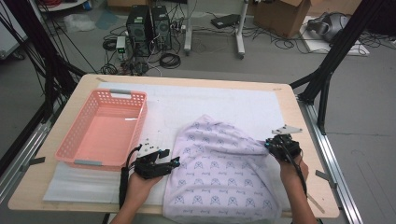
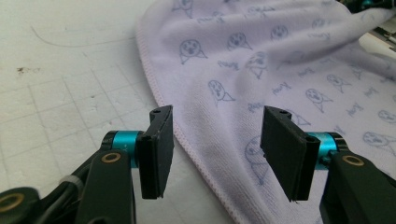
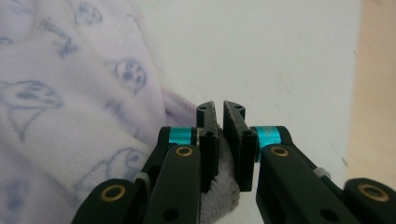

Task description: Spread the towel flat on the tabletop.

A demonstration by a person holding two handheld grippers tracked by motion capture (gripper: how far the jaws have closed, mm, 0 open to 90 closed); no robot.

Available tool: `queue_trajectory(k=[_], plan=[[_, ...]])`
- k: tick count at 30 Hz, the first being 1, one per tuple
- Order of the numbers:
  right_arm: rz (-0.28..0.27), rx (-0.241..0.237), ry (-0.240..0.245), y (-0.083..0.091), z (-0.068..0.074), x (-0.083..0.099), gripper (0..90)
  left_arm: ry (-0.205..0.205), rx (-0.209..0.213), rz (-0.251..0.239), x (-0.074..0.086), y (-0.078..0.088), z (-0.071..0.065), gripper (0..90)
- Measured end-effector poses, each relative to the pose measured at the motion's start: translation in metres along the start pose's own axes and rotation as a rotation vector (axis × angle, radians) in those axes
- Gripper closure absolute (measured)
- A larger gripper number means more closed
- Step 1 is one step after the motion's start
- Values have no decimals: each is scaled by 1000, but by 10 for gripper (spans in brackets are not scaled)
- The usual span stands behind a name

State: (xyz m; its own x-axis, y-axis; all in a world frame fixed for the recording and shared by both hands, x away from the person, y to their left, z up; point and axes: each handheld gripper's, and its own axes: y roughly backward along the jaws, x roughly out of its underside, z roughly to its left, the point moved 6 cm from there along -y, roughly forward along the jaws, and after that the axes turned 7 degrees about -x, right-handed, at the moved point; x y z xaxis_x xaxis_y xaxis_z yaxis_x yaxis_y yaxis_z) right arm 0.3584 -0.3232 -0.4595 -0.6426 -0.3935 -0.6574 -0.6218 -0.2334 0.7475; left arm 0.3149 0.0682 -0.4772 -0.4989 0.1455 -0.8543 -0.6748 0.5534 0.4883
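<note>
A pink basket sat at nine o'clock on the table. The left gripper stood open over the towel's edge. At three o'clock, the right gripper was clamped on the towel's corner.

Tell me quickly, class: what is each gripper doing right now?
Left gripper: open, fingers astride the towel's hemmed edge, not pressing it.
Right gripper: shut on the towel's corner, cloth pinched between its fingers.
</note>
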Motion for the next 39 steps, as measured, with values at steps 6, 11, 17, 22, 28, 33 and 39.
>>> queue_trajectory(k=[6, 11, 17, 22, 28, 33, 39], plan=[[-53, -66, -5, 9, 0, 22, 744, -19, -1, 14, -3, -8, -4, 444], [-171, -111, -60, 24, -2, 11, 666, -19, -12, 1, -24, -21, -4, 440], [-238, -131, -85, 29, -3, 4, 615, -38, -54, 32, -53, -49, 4, 416], [-281, -158, -159, 26, -9, -1, 556, -1, -86, 56, -67, -75, 19, 406], [-202, -171, -136, 4, -10, -9, 559, 44, -54, 109, -60, -97, 18, 500], [-158, -174, -120, -9, -9, -14, 602, -33, -42, 147, -54, -91, 9, 853], [-142, -172, -111, -15, -7, -19, 643, -75, -32, 151, -45, -57, 6, 855]])
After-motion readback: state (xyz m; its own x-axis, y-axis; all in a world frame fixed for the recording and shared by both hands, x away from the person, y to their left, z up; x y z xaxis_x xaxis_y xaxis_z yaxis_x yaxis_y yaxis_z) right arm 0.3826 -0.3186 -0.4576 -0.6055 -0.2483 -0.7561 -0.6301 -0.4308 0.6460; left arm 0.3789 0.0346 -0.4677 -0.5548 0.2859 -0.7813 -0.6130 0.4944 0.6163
